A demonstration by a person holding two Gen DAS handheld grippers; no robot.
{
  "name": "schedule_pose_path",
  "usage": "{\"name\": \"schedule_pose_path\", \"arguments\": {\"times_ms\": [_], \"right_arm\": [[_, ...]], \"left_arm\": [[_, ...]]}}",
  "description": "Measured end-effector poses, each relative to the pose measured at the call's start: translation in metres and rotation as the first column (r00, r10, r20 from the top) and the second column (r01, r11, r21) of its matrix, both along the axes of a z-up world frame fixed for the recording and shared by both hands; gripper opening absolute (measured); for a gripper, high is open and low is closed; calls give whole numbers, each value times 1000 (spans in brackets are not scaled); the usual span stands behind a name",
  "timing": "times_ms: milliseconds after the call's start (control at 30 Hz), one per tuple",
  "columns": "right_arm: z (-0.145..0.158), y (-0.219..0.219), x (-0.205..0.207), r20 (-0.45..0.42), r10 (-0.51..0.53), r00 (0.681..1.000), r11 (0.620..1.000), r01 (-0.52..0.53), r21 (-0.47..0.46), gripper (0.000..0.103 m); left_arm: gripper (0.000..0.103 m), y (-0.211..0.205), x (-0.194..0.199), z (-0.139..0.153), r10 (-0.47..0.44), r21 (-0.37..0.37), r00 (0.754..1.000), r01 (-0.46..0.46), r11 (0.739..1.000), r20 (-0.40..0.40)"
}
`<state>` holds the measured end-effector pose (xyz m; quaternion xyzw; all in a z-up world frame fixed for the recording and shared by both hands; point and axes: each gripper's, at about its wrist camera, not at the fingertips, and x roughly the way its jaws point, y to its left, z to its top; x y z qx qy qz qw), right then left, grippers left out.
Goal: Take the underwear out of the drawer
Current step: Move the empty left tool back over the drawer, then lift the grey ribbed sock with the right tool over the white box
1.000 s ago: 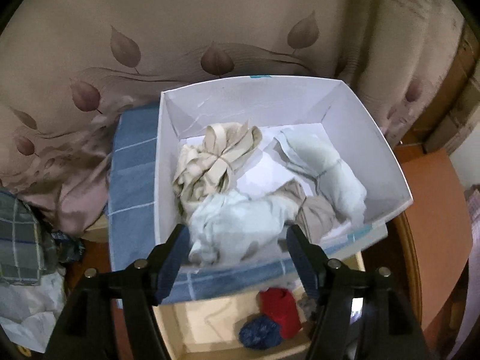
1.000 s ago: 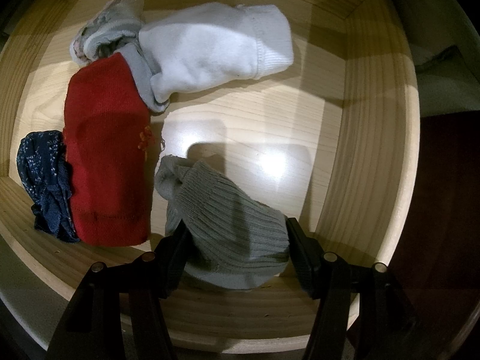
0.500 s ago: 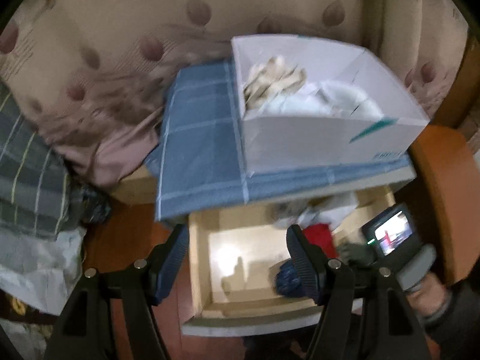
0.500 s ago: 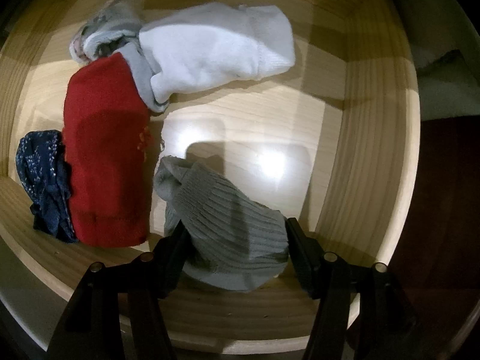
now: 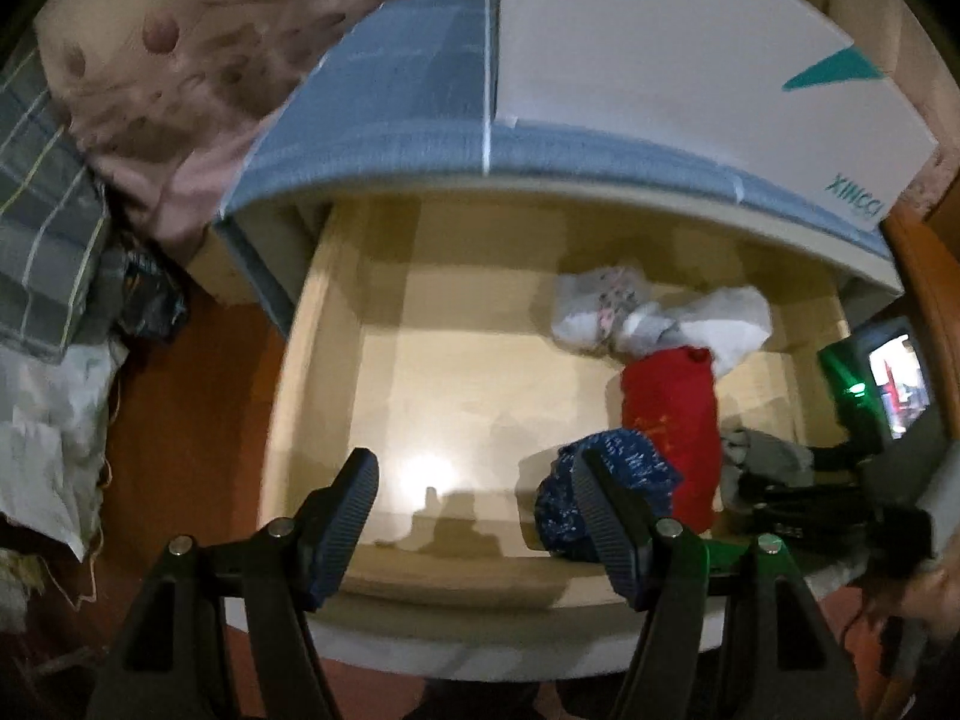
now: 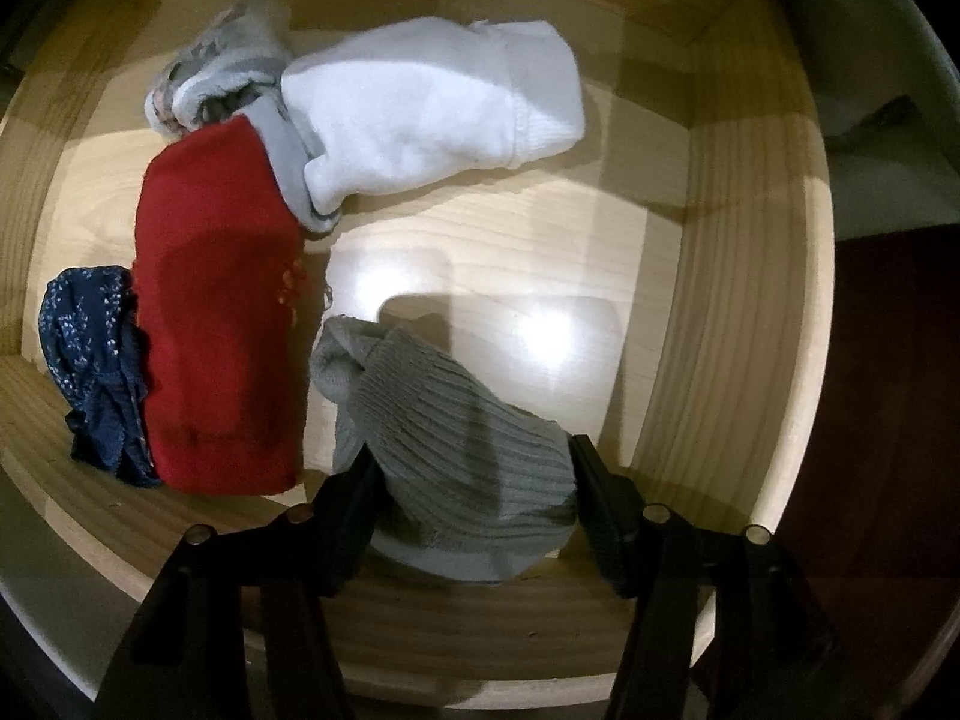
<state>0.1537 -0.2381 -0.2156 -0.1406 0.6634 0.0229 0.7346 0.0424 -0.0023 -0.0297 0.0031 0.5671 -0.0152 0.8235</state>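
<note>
1. Drawer [image 6: 708, 312]: pale wood with visible grain, pulled open; its glossy floor reflects light.
2. Right gripper [image 6: 474, 480]: fingers spread, set on both sides of a ribbed grey knit bundle [image 6: 456, 450] near the drawer's front edge; whether they press it cannot be told.
3. Left gripper [image 5: 474, 516]: fingers released, holding nothing, above the drawer's front edge.
4. Contents: flat red knit piece [image 6: 216, 330], crumpled navy speckled underwear [image 6: 90, 348] against its left side, soft white bundle [image 6: 432, 108] toward the back.
5. White cardboard box [image 5: 660, 60]: rests on blue checked cloth [image 5: 408, 96] above the drawer.
</note>
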Motion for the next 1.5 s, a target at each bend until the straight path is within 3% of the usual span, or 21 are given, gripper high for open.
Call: {"name": "schedule_pose_path", "arguments": {"times_ms": [167,467,667,967,1300,1500], "right_arm": [[3,2,-3,14,6,1000,1000,-6,-7,51],[15,2,-12,41,-22,999,1000,22,13,43],[30,1,-22,112,-34,993,999,31,29,38],[78,3,-40,253,-30,967,997,13,72,35],[182,-2,-67,370,-23,929,983,-45,176,35],[265,-9,-55,478,-26,878,977,-79,199,35]], "left_arm": [[69,-6,-4,-19,4,-8,1000,-4,1000,-26],[69,-5,-6,-18,22,5,1000,-22,1000,8],[69,2,-4,-22,50,-18,999,-51,999,-11],[69,13,-4,-22,97,-53,995,-98,994,-16],[69,14,-5,-22,97,-53,995,-98,994,-14],[69,15,-5,-22,99,-58,995,-100,993,-17]]}}
